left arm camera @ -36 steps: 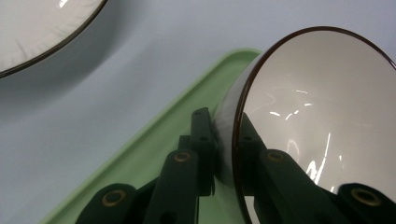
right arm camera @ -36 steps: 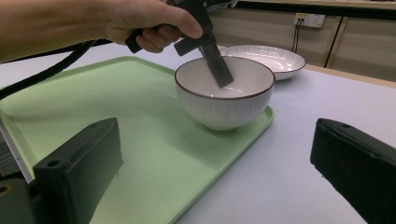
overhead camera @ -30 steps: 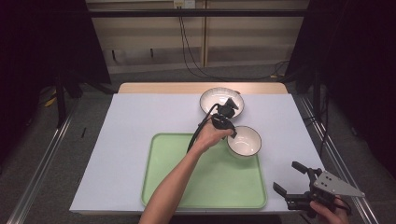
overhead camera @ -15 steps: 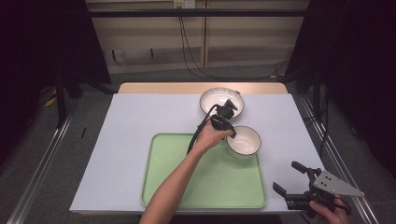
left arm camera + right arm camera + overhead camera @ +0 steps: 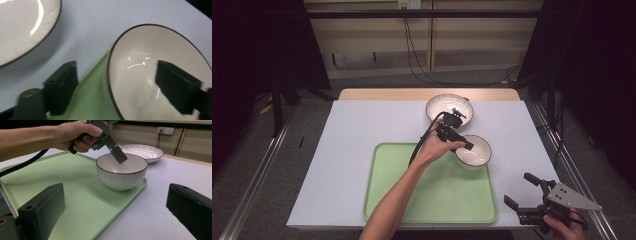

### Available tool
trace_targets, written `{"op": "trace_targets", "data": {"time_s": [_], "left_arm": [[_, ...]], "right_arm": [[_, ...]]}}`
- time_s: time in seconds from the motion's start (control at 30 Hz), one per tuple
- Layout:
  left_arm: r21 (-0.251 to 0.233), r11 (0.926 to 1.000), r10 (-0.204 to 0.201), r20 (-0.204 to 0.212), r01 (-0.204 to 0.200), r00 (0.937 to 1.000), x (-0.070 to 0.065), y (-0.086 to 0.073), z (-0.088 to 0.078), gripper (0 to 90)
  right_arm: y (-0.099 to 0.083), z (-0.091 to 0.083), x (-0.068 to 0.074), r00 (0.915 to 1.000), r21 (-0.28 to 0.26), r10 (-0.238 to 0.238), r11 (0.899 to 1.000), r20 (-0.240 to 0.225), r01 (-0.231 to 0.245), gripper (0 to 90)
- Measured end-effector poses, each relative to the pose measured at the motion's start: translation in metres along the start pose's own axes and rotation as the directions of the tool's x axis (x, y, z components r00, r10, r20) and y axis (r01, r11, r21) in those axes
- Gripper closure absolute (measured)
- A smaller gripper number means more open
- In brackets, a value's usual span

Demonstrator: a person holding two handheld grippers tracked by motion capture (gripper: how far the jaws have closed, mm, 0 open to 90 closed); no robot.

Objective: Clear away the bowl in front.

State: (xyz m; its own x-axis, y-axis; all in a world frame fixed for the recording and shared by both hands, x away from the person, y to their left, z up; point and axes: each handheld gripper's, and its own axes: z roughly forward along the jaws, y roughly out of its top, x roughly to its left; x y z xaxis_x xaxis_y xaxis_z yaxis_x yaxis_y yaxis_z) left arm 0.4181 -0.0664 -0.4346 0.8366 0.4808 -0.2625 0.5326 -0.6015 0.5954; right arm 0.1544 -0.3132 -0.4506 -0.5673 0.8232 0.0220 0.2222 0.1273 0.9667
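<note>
A small white bowl with a dark rim [image 5: 475, 151] stands at the far right corner of the green tray [image 5: 432, 200]. My left gripper [image 5: 463, 144] straddles the bowl's near-left rim, one jaw inside and one outside. Its jaws have just been opening. In the left gripper view the left gripper [image 5: 115, 67] is open, with the bowl's [image 5: 150, 75] rim in the gap and both pads clear of it. My right gripper [image 5: 518, 189] is open and holds nothing, low over the table's front right corner. In its own view the right gripper [image 5: 115, 190] faces the bowl [image 5: 120, 173] and the left gripper [image 5: 118, 154].
A wider, shallow white bowl [image 5: 449, 106] sits on the white tabletop just behind the small one, close to the left hand. The tray's near and left parts are bare green. The table's right edge [image 5: 557, 165] runs beside my right gripper.
The left gripper's jaws have come apart at the bowl's rim. The bowl, the left hand and the right gripper stay where they were.
</note>
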Motion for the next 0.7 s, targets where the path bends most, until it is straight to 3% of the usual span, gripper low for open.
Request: {"op": "trace_targets", "data": {"time_s": [0.13, 0.2, 0.27, 0.33, 0.4, 0.47, 0.5, 0.63, 0.7], "left_arm": [[-0.028, 0.9996, 0.003, -0.020, -0.004, 0.9998, -0.003, -0.001, -0.004, 5.6], [-0.042, 0.9990, 0.008, -0.088, -0.012, 0.9961, -0.011, -0.001, -0.007, 4.4], [-0.071, 0.9967, 0.031, -0.112, -0.040, 0.9932, -0.018, -0.003, -0.010, 5.4], [-0.103, 0.9942, 0.022, -0.089, -0.031, 0.9958, -0.020, -0.004, -0.015, 4.2], [-0.115, 0.9920, 0.042, -0.078, -0.051, 0.9961, -0.019, -0.005, -0.019, 4.9], [-0.125, 0.9911, 0.032, -0.100, -0.045, 0.9944, -0.021, -0.007, -0.023, 4.4], [-0.130, 0.9896, 0.046, -0.117, -0.062, 0.9921, -0.021, -0.008, -0.025, 4.4], [-0.196, 0.9784, 0.037, -0.137, -0.064, 0.9898, -0.020, -0.016, -0.034, 2.9], [-0.237, 0.9673, 0.058, -0.144, -0.091, 0.9879, -0.018, -0.020, -0.039, 3.3]], "right_arm": [[0.000, 0.000, 0.000, 1.0000, -0.002, -0.002, 1.000, -0.004, 0.002, 1.7], [0.000, 0.000, 0.000, 1.0000, -0.002, 0.000, 1.000, 0.001, 0.000, 1.7], [0.000, 0.000, 0.000, 1.0000, -0.002, 0.000, 1.000, 0.001, 0.000, 1.7], [0.000, 0.000, 0.000, 1.0000, -0.002, 0.000, 1.000, 0.001, 0.000, 1.7], [0.000, 0.000, 0.000, 1.0000, -0.003, -0.004, 1.000, -0.001, 0.004, 1.7], [0.000, 0.000, 0.000, 1.0000, -0.002, 0.000, 1.000, 0.004, 0.000, 1.7], [0.000, 0.000, 0.000, 1.0000, -0.004, -0.002, 1.000, 0.005, 0.002, 1.8], [0.001, 0.000, 0.000, 0.9999, -0.005, 0.012, 1.000, 0.008, -0.012, 1.7], [0.001, 0.000, 0.000, 0.9999, -0.010, 0.011, 1.000, 0.013, -0.011, 1.7]]}}
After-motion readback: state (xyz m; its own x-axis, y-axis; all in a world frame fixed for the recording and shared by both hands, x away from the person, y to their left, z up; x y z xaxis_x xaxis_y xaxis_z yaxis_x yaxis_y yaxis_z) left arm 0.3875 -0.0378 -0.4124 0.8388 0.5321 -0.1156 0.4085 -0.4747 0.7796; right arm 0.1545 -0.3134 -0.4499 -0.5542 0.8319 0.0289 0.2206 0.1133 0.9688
